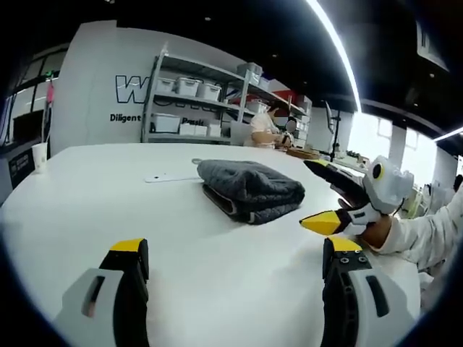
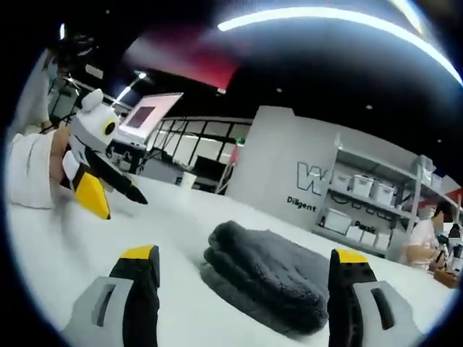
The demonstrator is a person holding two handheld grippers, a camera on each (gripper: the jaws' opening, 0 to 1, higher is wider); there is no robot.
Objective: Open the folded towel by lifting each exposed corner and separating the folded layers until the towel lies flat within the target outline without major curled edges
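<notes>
Left gripper view: the left gripper [image 1: 235, 253] stands wide open and holds nothing, above the white table [image 1: 94, 195], and the folded grey towel [image 1: 249, 189] lies ahead of it, with the right gripper [image 1: 327, 195] just beside the towel, jaws spread. Right gripper view: the right gripper [image 2: 246, 264] is wide open and empty, the towel [image 2: 268, 282] lies between its jaws, and the left gripper [image 2: 108, 195] hovers apart at the left, jaws spread.

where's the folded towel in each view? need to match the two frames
Left gripper view: towel sits centre, on the white table, beyond the open left tongs, with the right tongs just to its right.
Right gripper view: towel lies low centre, between the open right tongs.
Shared landmark: the shelf of white bins by the wall lettering.
</notes>
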